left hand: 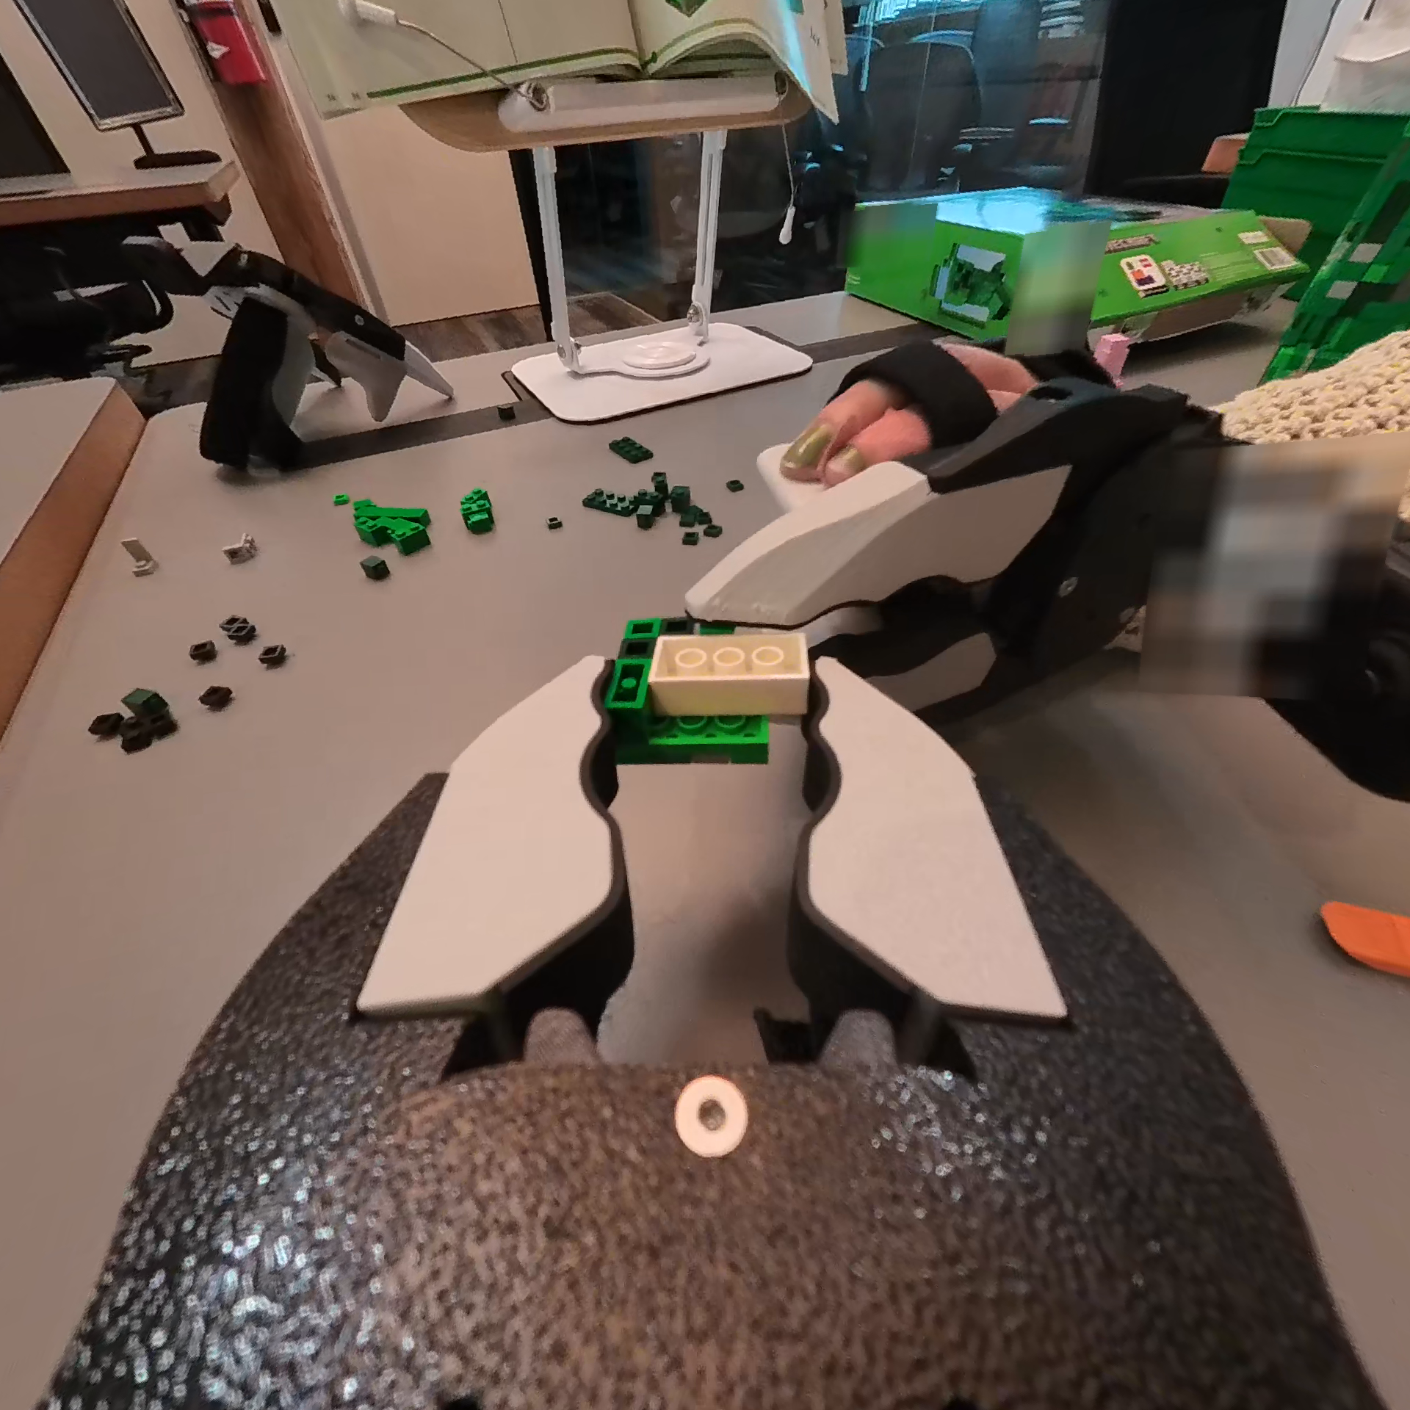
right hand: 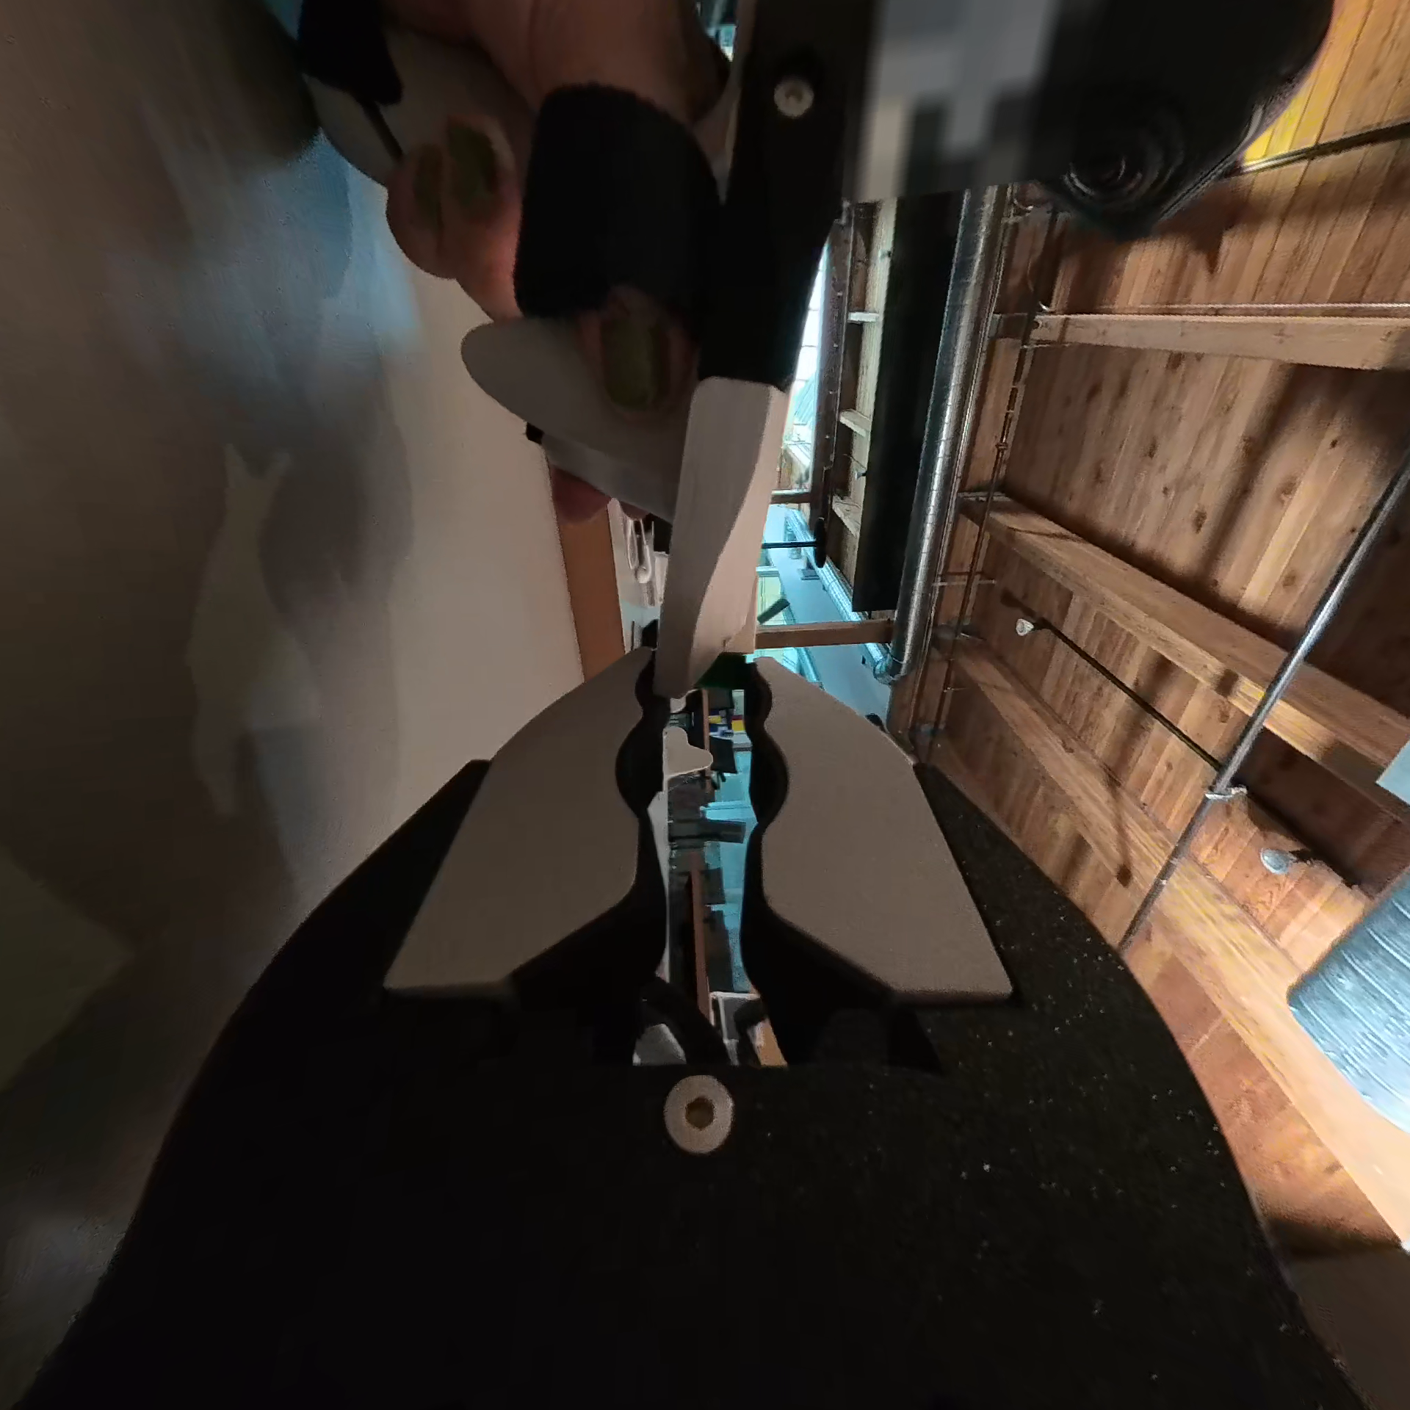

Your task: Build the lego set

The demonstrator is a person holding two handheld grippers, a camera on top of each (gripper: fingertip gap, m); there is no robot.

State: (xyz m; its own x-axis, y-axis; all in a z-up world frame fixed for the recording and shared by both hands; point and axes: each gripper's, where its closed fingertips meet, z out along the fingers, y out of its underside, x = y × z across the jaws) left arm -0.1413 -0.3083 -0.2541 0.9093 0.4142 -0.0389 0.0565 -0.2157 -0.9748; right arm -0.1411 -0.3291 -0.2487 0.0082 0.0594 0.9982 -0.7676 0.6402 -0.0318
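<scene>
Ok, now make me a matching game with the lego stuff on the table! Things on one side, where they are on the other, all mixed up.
Things:
1. white brick
2. orange thing
3. green box
4. little black pieces

Places:
A. far back of the table, on the right
B. on top of the green build
C. left side of the table
D. right edge of the picture, close to us

Pairs: 1-B, 2-D, 3-A, 4-C
</scene>
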